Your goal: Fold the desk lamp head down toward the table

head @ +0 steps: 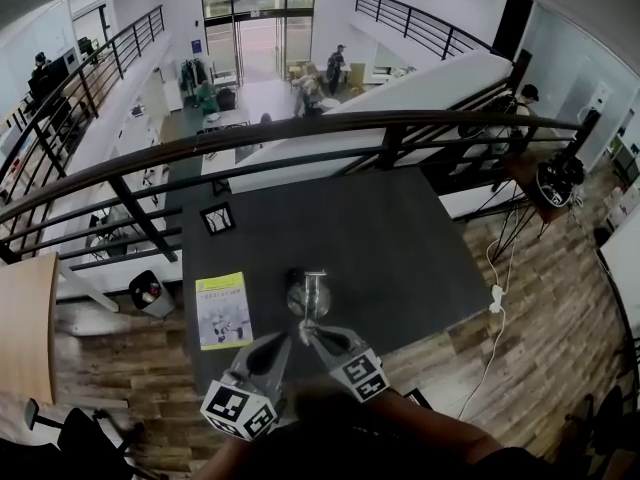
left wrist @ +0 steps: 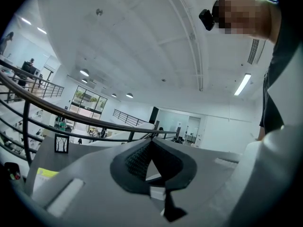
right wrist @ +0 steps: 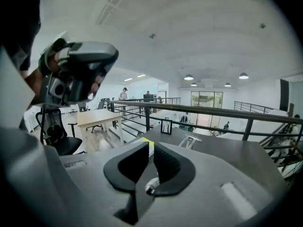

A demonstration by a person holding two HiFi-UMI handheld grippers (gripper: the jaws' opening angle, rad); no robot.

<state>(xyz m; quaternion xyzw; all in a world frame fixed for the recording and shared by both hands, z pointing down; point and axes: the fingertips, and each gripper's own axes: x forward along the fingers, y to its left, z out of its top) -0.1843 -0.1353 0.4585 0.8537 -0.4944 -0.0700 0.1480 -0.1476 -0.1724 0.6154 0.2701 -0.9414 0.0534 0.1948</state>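
Note:
The silver desk lamp (head: 309, 293) stands near the front edge of the dark table (head: 400, 238), seen from above in the head view. Both grippers meet at its near side. My left gripper (head: 287, 340) (left wrist: 151, 148) has its tips touching, and a white piece (left wrist: 156, 192) sits deep between its pads. My right gripper (head: 312, 333) (right wrist: 151, 148) is nearly closed, with a thin silver rounded part (right wrist: 150, 188) of the lamp pinched low between its pads. A silver frame-like piece (right wrist: 190, 140) shows ahead over the table. How the lamp head is angled I cannot make out.
A yellow-green booklet (head: 223, 310) lies left of the lamp. A small black picture frame (head: 217, 218) stands at the table's far left. A black railing (head: 300, 133) runs behind the table above a drop. A white cable (head: 495, 293) hangs at the right edge.

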